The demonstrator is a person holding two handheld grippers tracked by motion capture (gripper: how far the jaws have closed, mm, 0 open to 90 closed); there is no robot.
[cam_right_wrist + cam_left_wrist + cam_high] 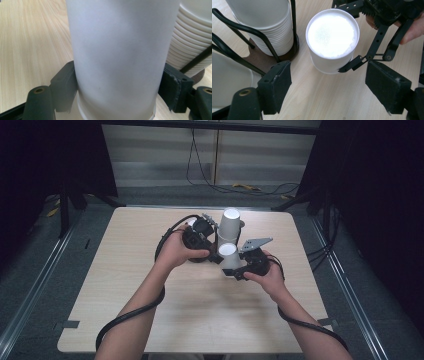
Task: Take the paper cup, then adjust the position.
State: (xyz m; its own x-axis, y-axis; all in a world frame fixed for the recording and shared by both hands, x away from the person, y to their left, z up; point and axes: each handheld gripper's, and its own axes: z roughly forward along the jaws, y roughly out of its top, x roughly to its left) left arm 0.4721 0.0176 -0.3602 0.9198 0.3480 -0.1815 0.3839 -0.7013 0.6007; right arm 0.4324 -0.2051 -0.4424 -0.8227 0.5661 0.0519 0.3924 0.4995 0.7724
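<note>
**Upside-down cup caught in the right claw**

Right gripper (115, 92) has its jaws pinched on a white paper cup (117, 50), bottom up, on the table (200, 315). Left gripper (332, 87) hangs above it, jaws spread wide. Cup stack (265, 22) in its rack sits just beyond.

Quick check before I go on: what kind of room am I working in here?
Probably a lab or recording booth, not a home or café. A lone wooden table stands on grey carpet between dark curtains, loose cables run along the back wall, and tape marks sit at the table corners.
</note>
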